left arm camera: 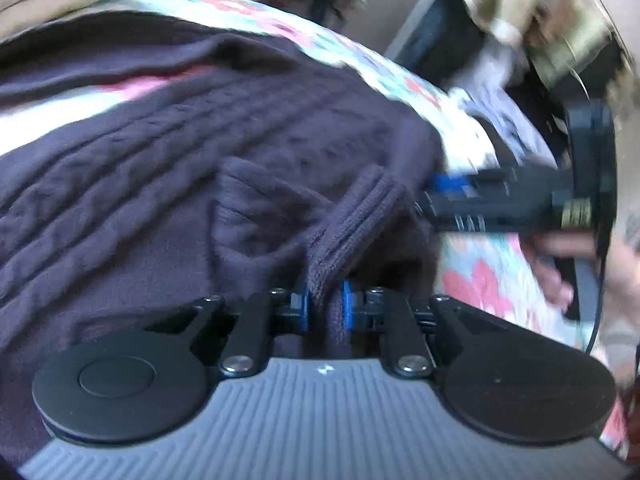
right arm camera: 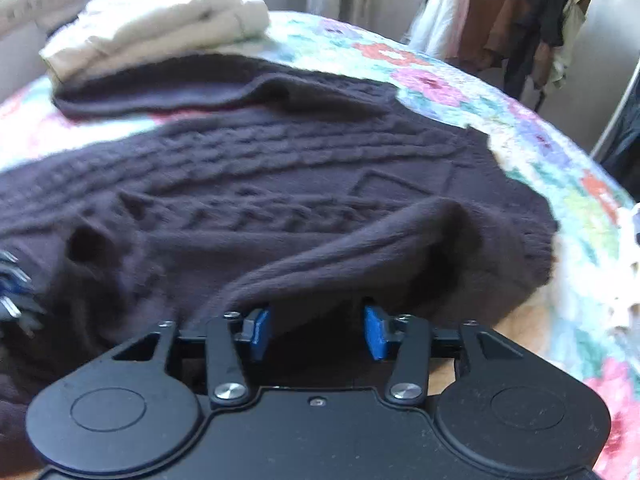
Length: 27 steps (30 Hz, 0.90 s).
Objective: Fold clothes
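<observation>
Purple cable-knit wool covers most of both views: a sweater (right arm camera: 280, 184) lies spread on a floral quilt (right arm camera: 460, 92), its ribbed and braided rows running across the bed; one sleeve (right arm camera: 192, 92) lies folded along the far edge, just in front of a cream pile (right arm camera: 160, 28) of folded cloth that touches it.

From the left wrist view, the left gripper (left arm camera: 326, 304) has its blue pads (left arm camera: 346, 306) pressed tight on a ribbed cuff (left arm camera: 356, 216), the knit bunched between them and lifted off the body of the sweater; the right gripper (left arm camera: 444, 184) shows at the side of that view, reaching in toward the sweater's edge, blurred, with a hand (left arm camera: 556, 264) behind it.

From the right wrist view, the right gripper (right arm camera: 316, 332) has its fingers (right arm camera: 374, 334) spread apart; a fold of sleeve (right arm camera: 360, 248) humps up just ahead of them, and dark knit lies between the pads, though neither pad is seen pressing it; the left gripper (right arm camera: 14, 292) is a blur at the left edge.

Hanging clothes (right arm camera: 532, 20) stand beyond the bed.
</observation>
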Each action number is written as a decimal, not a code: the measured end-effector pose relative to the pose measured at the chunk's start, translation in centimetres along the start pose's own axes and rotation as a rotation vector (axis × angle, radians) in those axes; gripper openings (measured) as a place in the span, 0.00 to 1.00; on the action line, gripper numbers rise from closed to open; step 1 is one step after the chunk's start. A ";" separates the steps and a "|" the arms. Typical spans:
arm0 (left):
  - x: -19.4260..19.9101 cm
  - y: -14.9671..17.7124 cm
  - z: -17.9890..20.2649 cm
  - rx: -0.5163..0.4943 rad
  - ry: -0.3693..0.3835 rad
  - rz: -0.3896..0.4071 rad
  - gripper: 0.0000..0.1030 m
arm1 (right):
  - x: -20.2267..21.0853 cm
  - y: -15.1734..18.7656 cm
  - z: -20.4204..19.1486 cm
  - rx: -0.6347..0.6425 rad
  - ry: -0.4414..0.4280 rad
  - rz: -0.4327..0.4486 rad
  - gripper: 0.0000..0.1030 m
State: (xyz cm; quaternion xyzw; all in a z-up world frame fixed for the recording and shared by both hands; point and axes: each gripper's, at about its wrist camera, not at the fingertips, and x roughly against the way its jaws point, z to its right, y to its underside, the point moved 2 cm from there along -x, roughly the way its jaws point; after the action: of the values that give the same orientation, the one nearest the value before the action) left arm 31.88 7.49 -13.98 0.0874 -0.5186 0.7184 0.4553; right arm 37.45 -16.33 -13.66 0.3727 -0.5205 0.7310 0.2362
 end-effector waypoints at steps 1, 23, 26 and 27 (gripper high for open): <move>0.7 -0.2 -0.3 0.009 -0.016 0.029 0.13 | -0.3 0.3 0.3 0.001 0.033 -0.028 0.50; 4.3 -0.8 -3.8 0.191 -0.171 0.176 0.13 | -0.8 2.7 7.6 -0.348 0.148 -0.038 0.55; 4.8 -0.9 -4.1 0.213 -0.197 0.209 0.13 | -2.3 2.8 8.2 -0.371 0.173 -0.047 0.59; 5.2 -0.9 -4.2 0.223 -0.197 0.226 0.12 | -1.7 2.7 8.4 -0.379 0.196 -0.007 0.47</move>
State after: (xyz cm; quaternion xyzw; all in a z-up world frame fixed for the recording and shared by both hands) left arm 31.03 13.95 -12.12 0.1485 -0.4845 0.8059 0.3062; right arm 39.06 -25.11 -15.10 0.2504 -0.6219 0.6520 0.3541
